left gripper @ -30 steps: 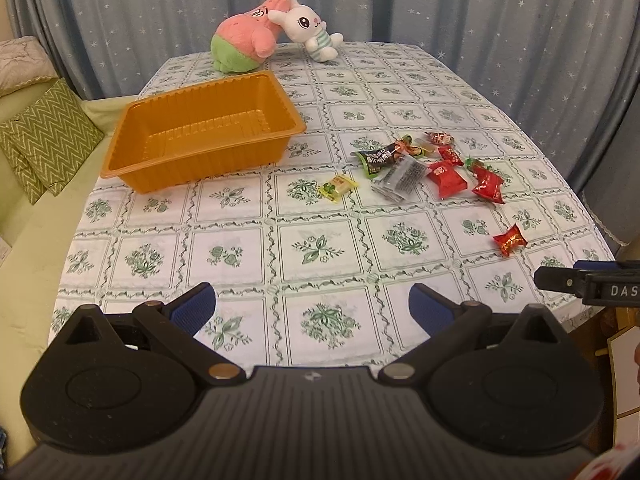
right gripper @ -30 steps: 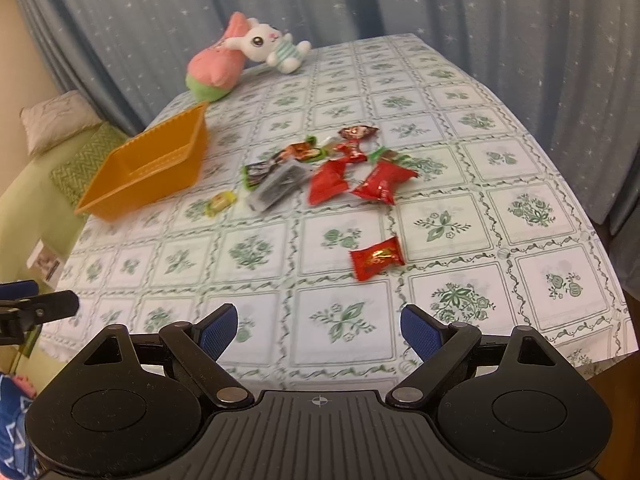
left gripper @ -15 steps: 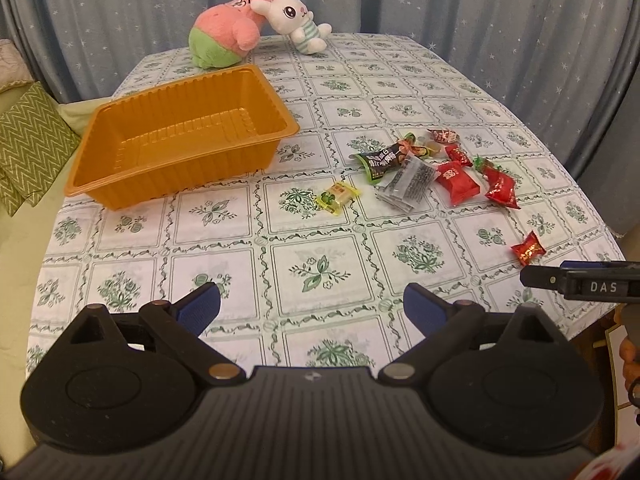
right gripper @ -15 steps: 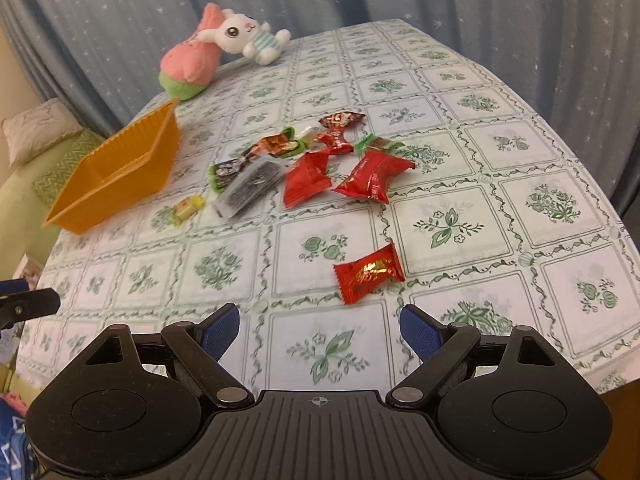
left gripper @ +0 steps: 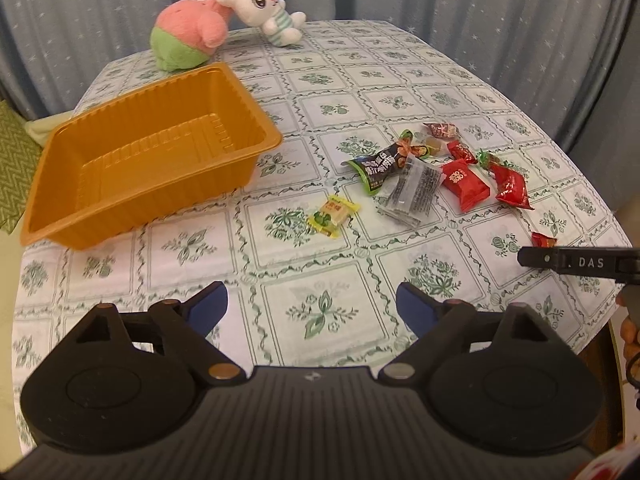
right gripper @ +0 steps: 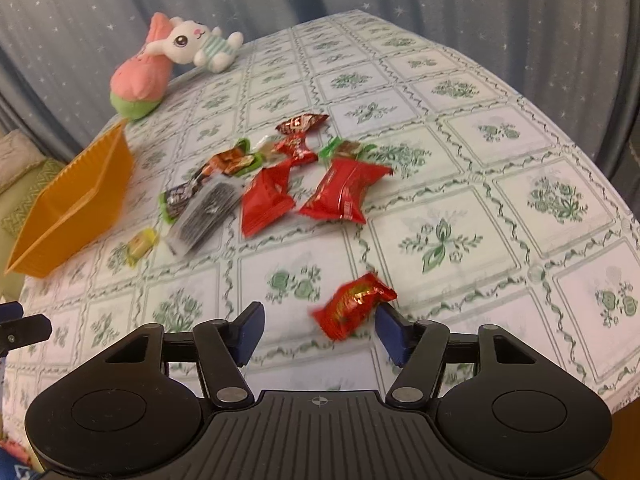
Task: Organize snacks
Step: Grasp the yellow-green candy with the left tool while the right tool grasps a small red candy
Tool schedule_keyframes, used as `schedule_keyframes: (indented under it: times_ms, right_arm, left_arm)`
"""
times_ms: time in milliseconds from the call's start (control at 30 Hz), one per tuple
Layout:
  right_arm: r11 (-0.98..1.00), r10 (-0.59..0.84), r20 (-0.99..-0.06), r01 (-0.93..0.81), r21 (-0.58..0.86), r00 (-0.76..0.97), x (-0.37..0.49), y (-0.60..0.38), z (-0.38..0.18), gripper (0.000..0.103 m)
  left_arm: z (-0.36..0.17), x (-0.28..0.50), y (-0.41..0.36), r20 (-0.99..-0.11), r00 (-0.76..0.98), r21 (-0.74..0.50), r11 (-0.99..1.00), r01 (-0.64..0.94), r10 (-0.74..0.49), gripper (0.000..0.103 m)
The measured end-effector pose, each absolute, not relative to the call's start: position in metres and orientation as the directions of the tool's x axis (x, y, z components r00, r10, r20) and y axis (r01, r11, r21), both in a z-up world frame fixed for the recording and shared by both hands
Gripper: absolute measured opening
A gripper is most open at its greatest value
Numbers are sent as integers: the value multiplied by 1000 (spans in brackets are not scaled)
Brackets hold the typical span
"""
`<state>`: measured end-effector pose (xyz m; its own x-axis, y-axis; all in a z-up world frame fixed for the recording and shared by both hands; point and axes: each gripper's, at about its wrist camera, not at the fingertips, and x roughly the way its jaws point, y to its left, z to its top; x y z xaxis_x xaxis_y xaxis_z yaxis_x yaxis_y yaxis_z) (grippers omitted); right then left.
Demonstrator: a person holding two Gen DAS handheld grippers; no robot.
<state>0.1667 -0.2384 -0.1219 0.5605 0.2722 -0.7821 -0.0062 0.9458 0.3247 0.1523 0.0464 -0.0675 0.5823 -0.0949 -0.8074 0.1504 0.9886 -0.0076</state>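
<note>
Pink plush (left gripper: pixel 188 36) + bunny (left gripper: pixel 264 10) at far edge; starry curtain (left gripper: pixel 460 4) behind.

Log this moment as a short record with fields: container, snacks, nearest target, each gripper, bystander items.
container: orange tray, nothing in it, left part of table
snacks: wrappers clustered right of tray, yellow candy nearest it
nearest target: small red candy, apart from cluster
right gripper: jaws just closing, red candy between the fingertips, not gripped
left gripper: open, closing slightly, nothing between jaws
bystander items: pink plush, white bunny plush
</note>
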Motion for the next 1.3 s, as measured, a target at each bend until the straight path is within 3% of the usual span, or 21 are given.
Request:
schedule_keyframes:
  times_ms: [167, 600, 833, 967, 1300]
  right_arm:
    - [963, 219, -791, 6, 271, 572, 176, -232, -122, 54]
    - [996, 84, -798, -51, 66, 596, 173, -216, -127, 22]
    - [992, 92, -806, 16, 125, 585, 175, -227, -121, 21]
    - [987, 90, -798, 51, 149, 596, 175, -233, -113, 21]
    - [973, 75, -786, 129, 193, 614, 173, -243, -101, 21]
  left_arm:
    - [-73, 169, 42, -807, 579, 3, 979, 204, -118, 86]
    - [-92, 211, 35, -813, 552, 4, 946, 323, -185, 68]
    - [-103, 231, 27, -815, 545, 35, 921, 387, -197, 57]
    - [-111, 243, 23, -812, 548, 62, 904, 423, -200, 43]
    - [-128, 261, 24, -834, 505, 41, 887, 460, -223, 29]
